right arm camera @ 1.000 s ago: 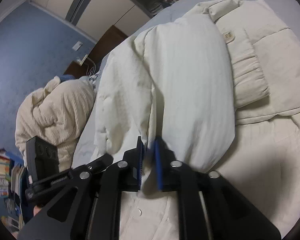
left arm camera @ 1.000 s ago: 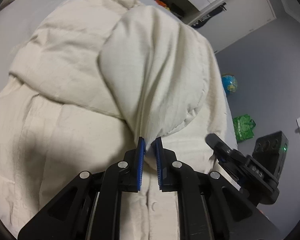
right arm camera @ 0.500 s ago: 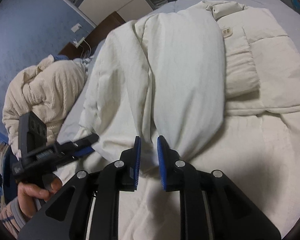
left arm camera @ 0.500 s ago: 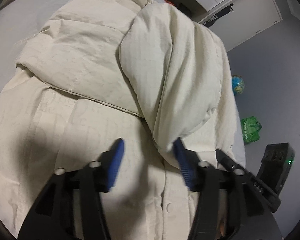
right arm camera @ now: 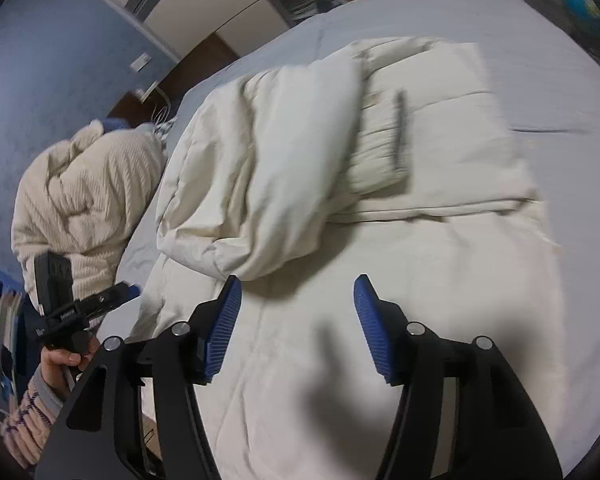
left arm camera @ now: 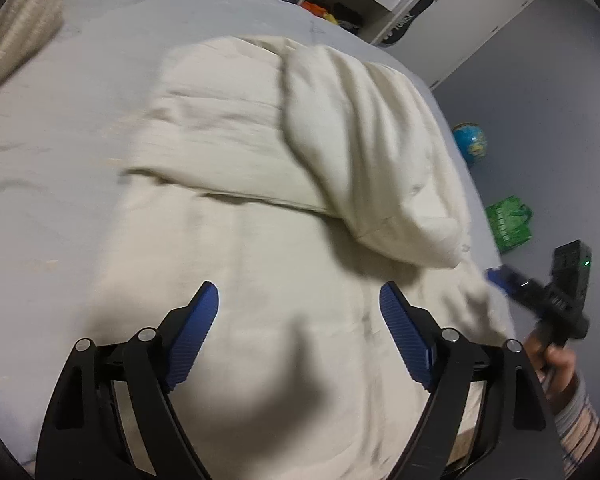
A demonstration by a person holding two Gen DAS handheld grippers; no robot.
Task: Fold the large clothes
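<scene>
Cream padded jacket (left arm camera: 284,264) lies spread on the grey bed sheet (left arm camera: 60,152), one sleeve (right arm camera: 284,184) now folded across its body. Left tongs (left arm camera: 296,332) and right tongs (right arm camera: 296,320) have both released it; next fold can begin.
</scene>
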